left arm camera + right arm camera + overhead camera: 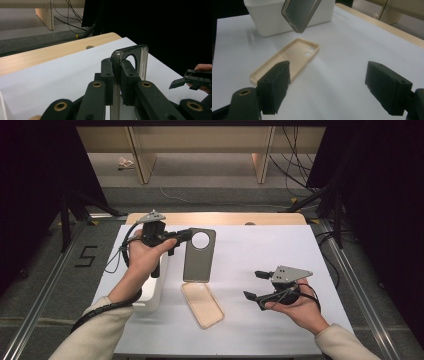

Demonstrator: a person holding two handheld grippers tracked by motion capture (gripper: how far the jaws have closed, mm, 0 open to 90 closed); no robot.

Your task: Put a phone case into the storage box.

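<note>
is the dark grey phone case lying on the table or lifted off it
Lifted: the dark grey translucent phone case hangs clamped by an edge in the left gripper, clear of the white table.

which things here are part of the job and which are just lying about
In the job: grey phone case, clamped in the left gripper; beige phone case; open right gripper.
Lying about: white bin; cables on the floor.

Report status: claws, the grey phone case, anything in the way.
Left claw shut on grey phone case, case off the table. Right claw open, holding nothing. Beige phone case flat on the sheet below; white bin close behind.
</note>
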